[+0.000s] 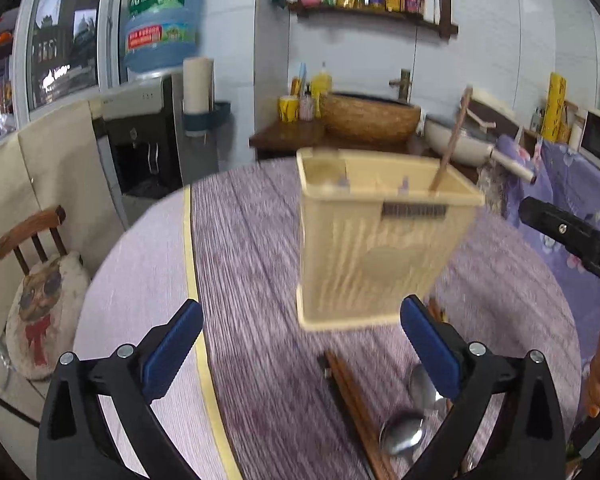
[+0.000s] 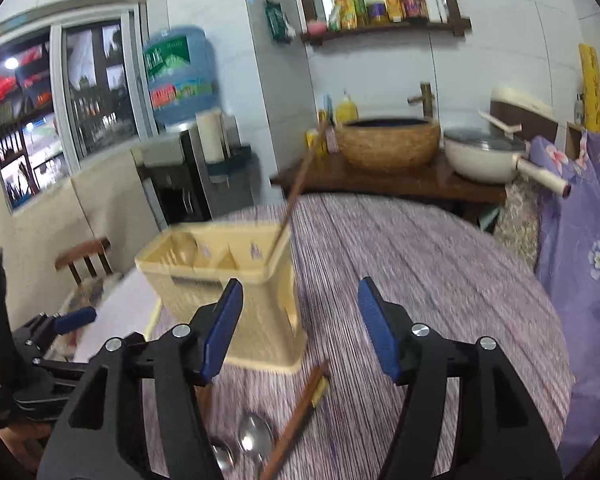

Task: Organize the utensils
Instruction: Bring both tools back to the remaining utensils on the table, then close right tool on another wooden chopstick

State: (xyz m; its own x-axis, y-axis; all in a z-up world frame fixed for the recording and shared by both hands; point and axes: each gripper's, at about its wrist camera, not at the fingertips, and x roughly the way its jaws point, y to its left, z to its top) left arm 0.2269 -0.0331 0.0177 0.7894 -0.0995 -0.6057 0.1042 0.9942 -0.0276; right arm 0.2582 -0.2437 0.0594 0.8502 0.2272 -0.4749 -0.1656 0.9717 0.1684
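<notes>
Your left gripper [image 1: 300, 344] stands with its jaws spread wide and nothing between the blue pads. Your right gripper [image 2: 300, 328] is also parted, somewhat narrower, and likewise empty.

The utensils lie on the near part of the table [image 1: 252, 248], just ahead of both tools. From the right wrist view: a pair of brown chopsticks [image 2: 296, 416] runs diagonally between the right gripper's fingers, and two metal spoons [image 2: 244, 444] lie just left of them, bowls close together. The cream utensil holder [image 2: 224, 284] stands upright farther back and to the left, divided into compartments, with one chopstick [image 2: 300, 180] already leaning out of its right-hand compartment.

Risks, as judged from this layout:
- The chopsticks lie flat and touching each other; a pinch across them may take only one, or roll them apart on the woven purple cloth.
- The spoons crowd each other and sit just beside the chopsticks, so a pad coming down for one piece may nudge its neighbour.
- The holder looks light and tall, and nothing braces it. A bump from either gripper, or a utensil dropped in at an angle against the leaning chopstick, could tip it.
- Both frames are motion-blurred; exact contact is hard to judge.
</notes>
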